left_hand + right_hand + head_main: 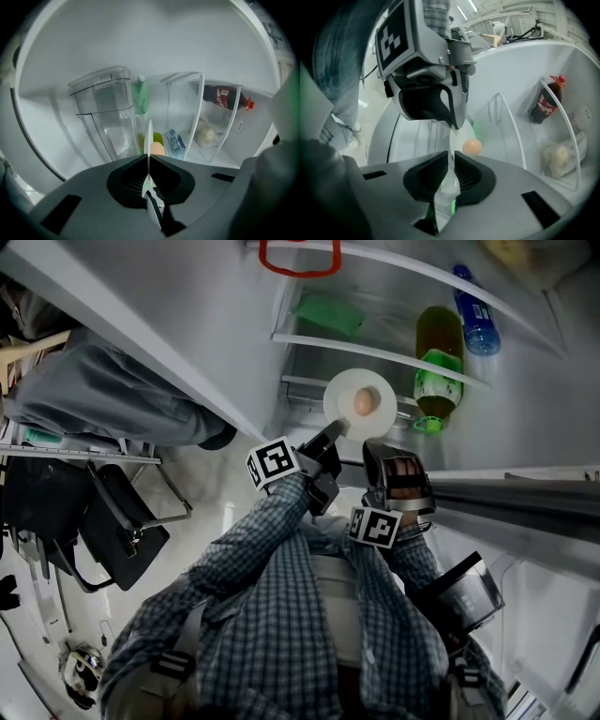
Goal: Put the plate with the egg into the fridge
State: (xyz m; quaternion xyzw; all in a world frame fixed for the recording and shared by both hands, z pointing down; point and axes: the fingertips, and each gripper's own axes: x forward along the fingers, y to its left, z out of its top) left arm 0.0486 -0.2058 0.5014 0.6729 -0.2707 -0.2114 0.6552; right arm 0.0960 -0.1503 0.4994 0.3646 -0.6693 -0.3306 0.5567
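A white plate (349, 390) with a brown egg (365, 402) on it is held up in front of the open fridge's shelves (375, 351). My left gripper (335, 431) is shut on the plate's near-left rim, and my right gripper (376, 445) is shut on its near rim beside it. The left gripper view shows the plate (149, 136) edge-on between the shut left gripper (149, 161), the egg (158, 149) just right of it. The right gripper view has the plate (453, 138) pinched in the right gripper (452, 161), the egg (472, 146) beyond, and the left gripper (436, 101) clamped above.
A green bottle (436, 371), a blue water bottle (473, 315) and a green pack (328, 313) lie on the shelves. A clear drawer (105, 112), a red-capped sauce bottle (546, 101) and bagged food (560, 157) sit inside. A person's grey leg (103, 395) and black bag (117, 521) are left.
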